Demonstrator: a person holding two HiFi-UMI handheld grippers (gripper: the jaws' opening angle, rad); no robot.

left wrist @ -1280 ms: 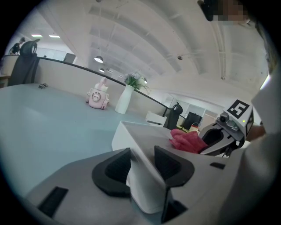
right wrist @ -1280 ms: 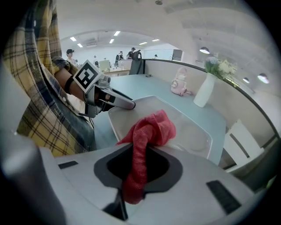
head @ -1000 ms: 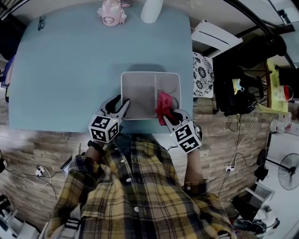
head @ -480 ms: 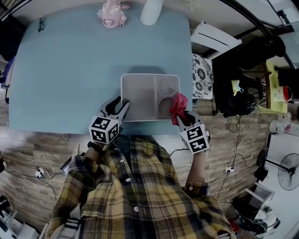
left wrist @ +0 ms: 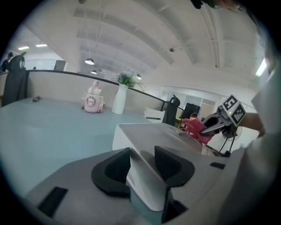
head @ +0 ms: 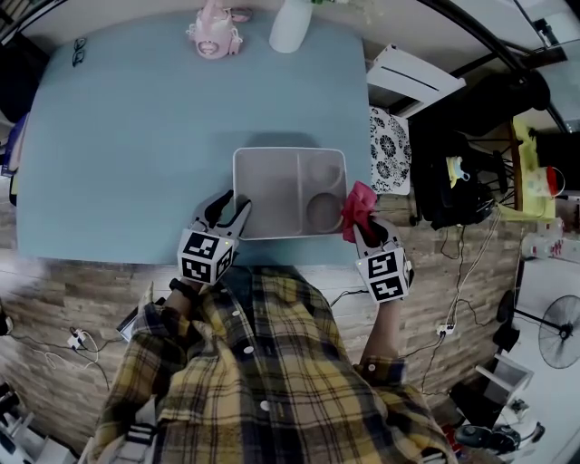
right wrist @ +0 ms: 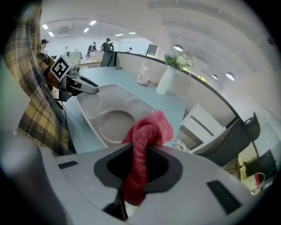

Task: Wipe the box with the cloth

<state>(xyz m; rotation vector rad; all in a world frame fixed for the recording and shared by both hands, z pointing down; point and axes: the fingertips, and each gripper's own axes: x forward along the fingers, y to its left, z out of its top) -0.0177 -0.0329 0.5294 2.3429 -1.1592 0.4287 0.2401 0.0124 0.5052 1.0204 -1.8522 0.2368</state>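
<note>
A pale grey box with two sections and a round recess lies near the front edge of the blue table. My left gripper is at the box's near left corner; in the left gripper view the box wall fills the gap between its jaws. The red cloth is bunched in my right gripper, just outside the box's near right corner. In the right gripper view, the cloth hangs from the shut jaws above the box.
A pink toy, a white vase and a pair of glasses stand along the table's far edge. A chair with a patterned cushion is just off the table's right edge. Cables lie on the floor below.
My right gripper has carried the red cloth to the right, from inside the box's right section to beyond its near right corner. The left gripper has stayed on the box corner.
</note>
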